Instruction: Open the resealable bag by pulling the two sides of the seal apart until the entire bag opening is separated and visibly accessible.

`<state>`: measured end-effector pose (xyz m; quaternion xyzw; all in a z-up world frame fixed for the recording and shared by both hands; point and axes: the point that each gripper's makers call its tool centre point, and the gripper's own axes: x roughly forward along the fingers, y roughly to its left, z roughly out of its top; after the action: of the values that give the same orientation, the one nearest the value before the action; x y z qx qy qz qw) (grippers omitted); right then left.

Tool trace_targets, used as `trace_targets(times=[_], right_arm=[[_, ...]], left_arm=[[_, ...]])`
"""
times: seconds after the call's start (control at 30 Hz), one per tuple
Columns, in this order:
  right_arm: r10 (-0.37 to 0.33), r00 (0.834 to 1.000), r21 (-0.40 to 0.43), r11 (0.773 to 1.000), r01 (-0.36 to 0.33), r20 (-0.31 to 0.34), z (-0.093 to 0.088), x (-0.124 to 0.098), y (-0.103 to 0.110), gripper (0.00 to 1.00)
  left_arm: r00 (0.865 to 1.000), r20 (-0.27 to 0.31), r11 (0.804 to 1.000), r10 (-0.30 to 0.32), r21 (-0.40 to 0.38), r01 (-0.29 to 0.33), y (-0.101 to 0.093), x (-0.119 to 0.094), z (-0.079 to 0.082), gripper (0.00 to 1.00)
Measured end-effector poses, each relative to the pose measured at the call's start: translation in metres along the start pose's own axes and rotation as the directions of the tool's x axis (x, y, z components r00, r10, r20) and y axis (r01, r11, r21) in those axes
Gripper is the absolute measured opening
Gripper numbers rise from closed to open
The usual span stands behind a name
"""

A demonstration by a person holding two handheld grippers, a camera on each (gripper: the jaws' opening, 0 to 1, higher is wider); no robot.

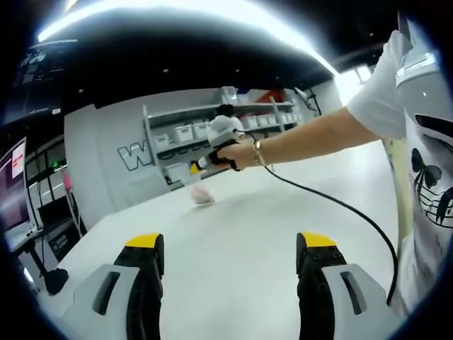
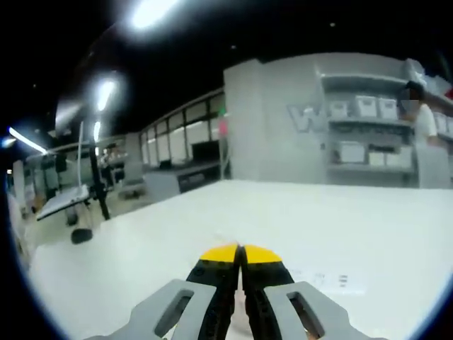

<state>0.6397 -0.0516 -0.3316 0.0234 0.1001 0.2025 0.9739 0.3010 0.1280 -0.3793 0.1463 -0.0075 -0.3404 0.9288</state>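
Observation:
Above the white table (image 1: 233, 212), my left gripper (image 1: 231, 244) stands open with a wide gap and nothing between its yellow-tipped jaws. Farther out over the table, a hand holds my right gripper (image 1: 192, 170), and a small, blurred, pinkish resealable bag (image 1: 202, 193) hangs from its tip just above the tabletop. In the right gripper view my right gripper (image 2: 239, 253) has its yellow tips pressed together. Clear plastic with small print, part of the bag (image 2: 325, 280), lies just right of the jaws, with a pinkish bit low between them.
A black cable (image 1: 340, 202) trails from the right gripper back to a person in a white printed shirt (image 1: 428, 170) at the right. Shelves with white bins (image 1: 191, 131) line the far wall. A monitor (image 1: 13, 188) and a stand (image 2: 92, 191) are off the table's left side.

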Motion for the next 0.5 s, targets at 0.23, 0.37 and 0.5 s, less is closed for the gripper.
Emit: trace_targets(times=[0.23, 0.37, 0.5], right_arm=[[-0.047, 0.999, -0.052, 0.998, 0.048, 0.017, 0.004, 0.008, -0.007, 0.0], [-0.036, 0.999, -0.063, 0.997, 0.037, 0.004, -0.007, 0.011, 0.001, 0.0], [-0.009, 1.0, -0.058, 0.998, 0.009, -0.01, -0.016, 0.015, 0.014, 0.0]], left_arm=[[1.0, -0.007, 1.0, -0.003, -0.009, 0.003, 0.0, 0.001, -0.004, 0.75], [1.0, -0.01, 1.0, -0.002, -0.011, 0.002, 0.0, 0.0, -0.006, 0.75], [1.0, -0.01, 1.0, -0.002, -0.01, 0.002, 0.0, -0.002, -0.005, 0.75]])
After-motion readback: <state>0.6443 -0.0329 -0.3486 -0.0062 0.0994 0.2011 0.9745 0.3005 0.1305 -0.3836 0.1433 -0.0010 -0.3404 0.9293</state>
